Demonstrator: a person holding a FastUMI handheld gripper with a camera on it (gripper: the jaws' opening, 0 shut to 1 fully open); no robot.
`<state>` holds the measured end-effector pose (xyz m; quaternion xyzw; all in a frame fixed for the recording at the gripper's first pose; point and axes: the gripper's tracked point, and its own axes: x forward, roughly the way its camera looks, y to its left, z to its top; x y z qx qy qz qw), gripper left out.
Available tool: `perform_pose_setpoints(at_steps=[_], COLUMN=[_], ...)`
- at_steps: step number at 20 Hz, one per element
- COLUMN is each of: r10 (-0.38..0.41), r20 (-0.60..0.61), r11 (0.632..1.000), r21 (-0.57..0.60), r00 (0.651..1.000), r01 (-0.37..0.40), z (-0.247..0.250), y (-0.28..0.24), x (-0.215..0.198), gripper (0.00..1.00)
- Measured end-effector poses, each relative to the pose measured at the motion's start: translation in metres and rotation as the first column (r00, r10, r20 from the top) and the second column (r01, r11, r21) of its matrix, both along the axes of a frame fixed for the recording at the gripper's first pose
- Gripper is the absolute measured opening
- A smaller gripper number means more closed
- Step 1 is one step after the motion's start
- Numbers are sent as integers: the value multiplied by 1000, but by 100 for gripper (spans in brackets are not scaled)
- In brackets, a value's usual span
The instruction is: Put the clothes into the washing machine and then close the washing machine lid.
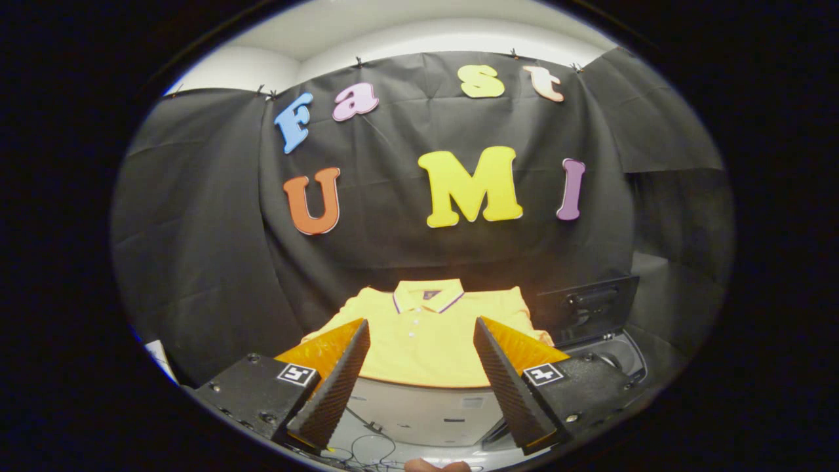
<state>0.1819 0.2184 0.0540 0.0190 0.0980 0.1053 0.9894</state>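
Black cloth, creased and hung by small clips, forms the booth's wall (pixel 196 262), with a pale ceiling above it. Just in front of the wall, a yellow polo shirt (pixel 426 341) lies spread flat, front up, on a pale flat-topped surface (pixel 426 410). Its collar is folded down and edged with a thin dark stripe, and a short button placket runs down from the neck; the fabric looks smooth and matte. To the shirt's right stands a dark boxy shape that seems to be the washing machine (pixel 590 308), with a raised black panel and a rounded rim below it; deep shadow makes its details hard to read, and whether its lid is up cannot be told for sure. The gripper (pixel 423 337) is held level and points straight at the shirt, its two fingers spread wide with nothing between them. Each finger is a wedge with a ribbed inner face, tapering to a point, and their tips overlap the shirt's sleeves in this view. Thin cables trail on the pale floor below, and a fingertip (pixel 436 466) is cut off beneath the gripper.
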Motion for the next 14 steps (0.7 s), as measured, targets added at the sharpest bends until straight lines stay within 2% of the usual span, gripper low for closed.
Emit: perform_pose_setpoints(at_steps=[3,6,8,14], r10=[24,18,51,48], r20=[-44,-203,-304,-502], r11=[1000,998,998,995], r21=[-6,-50,-19,-53], r00=[999,979,951,864], r01=[-24,-29,-60,-86], z=[5,-18,-35,-58], y=[12,13,24,34], x=[35,68,90,141], gripper=[100,100,100,100])
